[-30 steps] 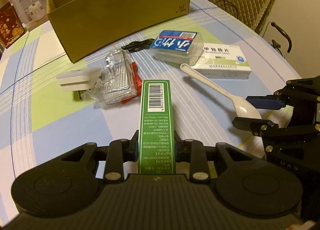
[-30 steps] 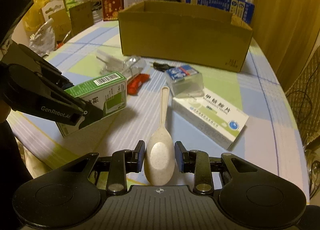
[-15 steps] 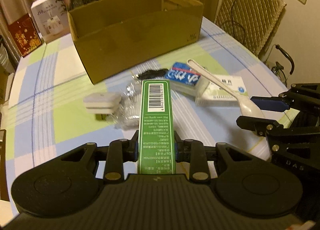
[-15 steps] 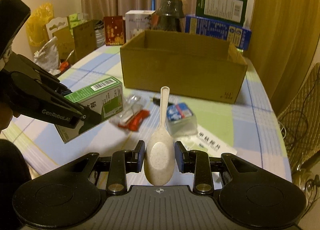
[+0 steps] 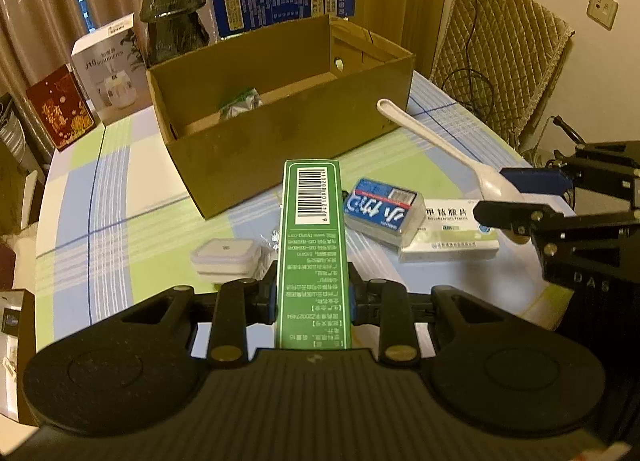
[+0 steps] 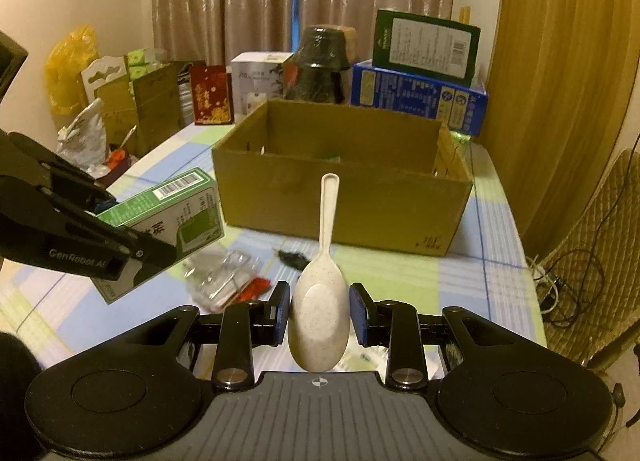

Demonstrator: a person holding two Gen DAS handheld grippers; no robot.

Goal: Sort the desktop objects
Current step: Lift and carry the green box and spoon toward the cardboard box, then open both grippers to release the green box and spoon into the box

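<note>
Both your grippers are loaded: the left gripper point(image 5: 312, 297) clamps the green carton point(image 5: 313, 237), the right gripper point(image 6: 319, 311) the spoon point(image 6: 320, 301). Each long axis points ahead at the open cardboard box point(image 6: 344, 197), and the carton looks nearer its rim.

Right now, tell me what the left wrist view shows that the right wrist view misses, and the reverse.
Only the left wrist view: the white medicine box with the blue-topped clear case leaning on it, the small white case, and wall sockets.

Only the right wrist view: the yellow bag at the far left and the red packet beside clear plastic packaging.

Both: the open cardboard box, the green box clamped in the left gripper, and the spoon held by its bowl in the right gripper.
</note>
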